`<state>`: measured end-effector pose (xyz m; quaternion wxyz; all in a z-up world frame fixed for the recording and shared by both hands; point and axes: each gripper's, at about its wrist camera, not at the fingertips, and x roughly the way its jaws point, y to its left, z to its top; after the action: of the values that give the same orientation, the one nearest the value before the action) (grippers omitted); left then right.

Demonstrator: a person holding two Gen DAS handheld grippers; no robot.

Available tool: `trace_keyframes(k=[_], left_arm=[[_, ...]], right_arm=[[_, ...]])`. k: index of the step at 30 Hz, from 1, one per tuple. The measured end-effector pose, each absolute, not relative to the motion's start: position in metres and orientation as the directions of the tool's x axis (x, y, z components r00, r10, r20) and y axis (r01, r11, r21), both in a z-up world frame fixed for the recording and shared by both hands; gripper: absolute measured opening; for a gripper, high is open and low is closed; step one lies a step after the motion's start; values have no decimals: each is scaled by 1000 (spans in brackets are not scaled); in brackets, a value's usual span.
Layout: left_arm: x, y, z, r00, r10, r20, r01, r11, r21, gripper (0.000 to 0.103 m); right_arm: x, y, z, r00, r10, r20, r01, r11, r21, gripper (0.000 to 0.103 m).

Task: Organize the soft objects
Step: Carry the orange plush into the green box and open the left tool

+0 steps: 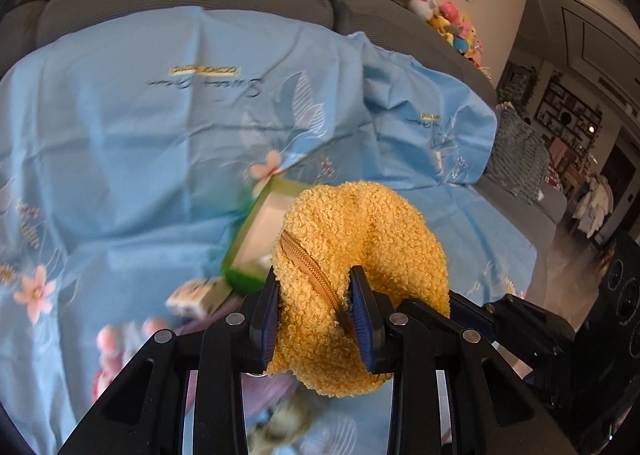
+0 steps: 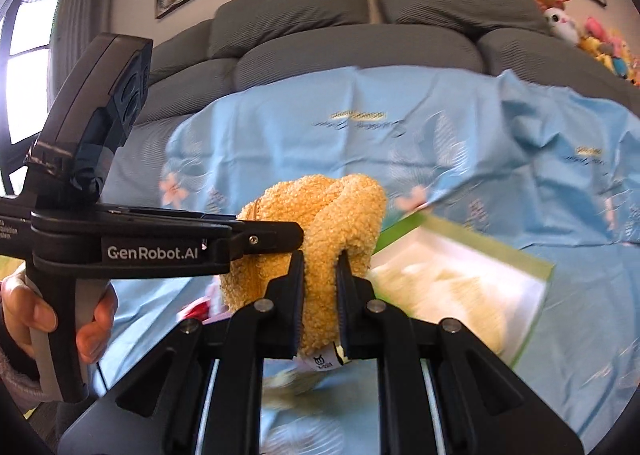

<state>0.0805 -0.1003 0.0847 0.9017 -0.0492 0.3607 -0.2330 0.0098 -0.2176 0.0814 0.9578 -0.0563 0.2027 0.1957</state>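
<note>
A yellow curly-fleece soft pouch (image 1: 360,239) with a tan zipper hangs in the air above the blue flowered sheet (image 1: 160,135). My left gripper (image 1: 316,279) is shut on its zipper side, with the fleece bulging around the blue pads. In the right wrist view the same pouch (image 2: 332,215) is pinched at its lower end, near a small white label, by my right gripper (image 2: 320,259), which is shut on it. My left gripper (image 2: 280,235) comes in from the left there, held by a hand (image 2: 92,319).
A green-rimmed open box (image 2: 460,275) with a white inside lies tilted on the sheet (image 2: 320,143) beneath the pouch; it shows blurred as the green box (image 1: 260,231). A small patterned carton (image 1: 196,295) lies beside it. Grey sofa cushions (image 2: 360,39) stand behind, with plush toys (image 1: 448,19) at the far right.
</note>
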Motion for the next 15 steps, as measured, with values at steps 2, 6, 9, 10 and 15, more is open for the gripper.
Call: trace_keyframes(k=[2,6,9,10,15], left_arm=[[95,-116,86,627,-461,-628,395,883,-254,33],[121,-144,80,615,-457,-643,414,881,-230,33],[143,-162,67,591,-449,-671,416,882,-224,33],[149,-165,62,583,-445,-679,414,883,-223,33],[177,-185,31,534,-423,-732,405,888,-217,33]], right_arm=[[21,-227,86,854,327,-405,-373,927,-39,13],[45,-248,88,867,284,-410,-327,944,-37,13],[67,-264,81,865,252,-435,-293,956,-28,13],[75,-269,77,862,241,-447,-280,960,-24,13],[110,-290,54,831,201,-518,-230,973,8,14]])
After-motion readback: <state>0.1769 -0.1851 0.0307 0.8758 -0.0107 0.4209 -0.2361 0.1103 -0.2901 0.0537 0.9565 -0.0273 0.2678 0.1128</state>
